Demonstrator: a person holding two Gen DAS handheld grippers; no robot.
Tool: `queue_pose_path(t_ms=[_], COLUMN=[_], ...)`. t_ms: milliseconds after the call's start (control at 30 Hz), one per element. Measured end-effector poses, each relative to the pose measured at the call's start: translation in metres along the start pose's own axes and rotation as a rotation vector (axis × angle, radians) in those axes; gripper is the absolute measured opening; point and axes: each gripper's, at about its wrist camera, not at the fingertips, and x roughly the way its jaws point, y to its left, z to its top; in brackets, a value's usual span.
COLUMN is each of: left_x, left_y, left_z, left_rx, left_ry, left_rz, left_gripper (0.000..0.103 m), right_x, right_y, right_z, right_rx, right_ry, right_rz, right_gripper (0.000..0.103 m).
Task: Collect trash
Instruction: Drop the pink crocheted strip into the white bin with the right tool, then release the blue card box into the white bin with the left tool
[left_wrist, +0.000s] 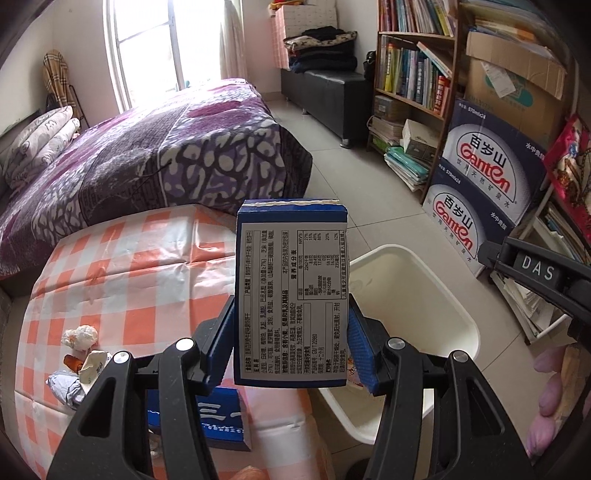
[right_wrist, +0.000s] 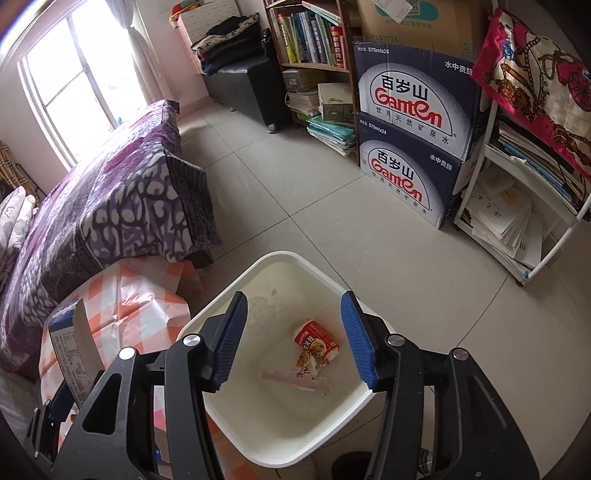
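Note:
My left gripper is shut on a blue and white food box, held upright above the table's right edge, beside the white bin. The box also shows at the left of the right wrist view. My right gripper is open and empty, above the white bin. A red snack wrapper and a pink wrapper lie in the bin. Crumpled paper, a foil wrapper and a blue box lie on the checked table.
A bed with a purple cover stands behind the table. Stacked Ganten water boxes, a bookshelf and a white rack of papers line the right wall. Tiled floor lies beyond the bin.

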Motion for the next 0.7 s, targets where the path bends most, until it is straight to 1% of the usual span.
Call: queue_pose_path(t_ms=[100, 167, 200, 233, 300, 367, 500, 700], left_x=[0.004, 0.005, 0.006, 0.006, 0.003, 0.001, -0.004, -0.014], left_y=[-0.011, -0.016, -0.018, -0.020, -0.021, -0.021, -0.013, 0.011], left_z=[0.000, 0.001, 0.002, 0.003, 0.004, 0.005, 0.005, 0.003], left_rx=[0.010, 0.012, 0.013, 0.013, 0.007, 0.012, -0.004, -0.020], left_ry=[0.010, 0.018, 0.020, 0.021, 0.011, 0.008, 0.001, -0.040], left_rz=[-0.032, -0.076, -0.096, -0.115, -0.140, -0.143, -0.109, 0.027], left_gripper=[0.055, 0.055, 0.057, 0.067, 0.075, 0.076, 0.077, 0.080], right_x=[0.000, -0.002, -0.002, -0.002, -0.003, -0.004, -0.008, -0.013], right_y=[-0.012, -0.020, -0.024, -0.027, -0.031, -0.032, -0.029, -0.013], right_z=[0.004, 0.006, 0.008, 0.009, 0.010, 0.010, 0.009, 0.001], right_rx=[0.035, 0.065, 0.081, 0.093, 0.105, 0.113, 0.103, 0.066], right_ry=[-0.005, -0.013, -0.015, -0.016, -0.020, -0.026, -0.041, -0.073], right_rz=[-0.021, -0.033, -0.034, -0.036, -0.044, -0.046, -0.050, -0.054], right_gripper=[0.060, 0.067, 0.070, 0.070, 0.072, 0.075, 0.079, 0.086])
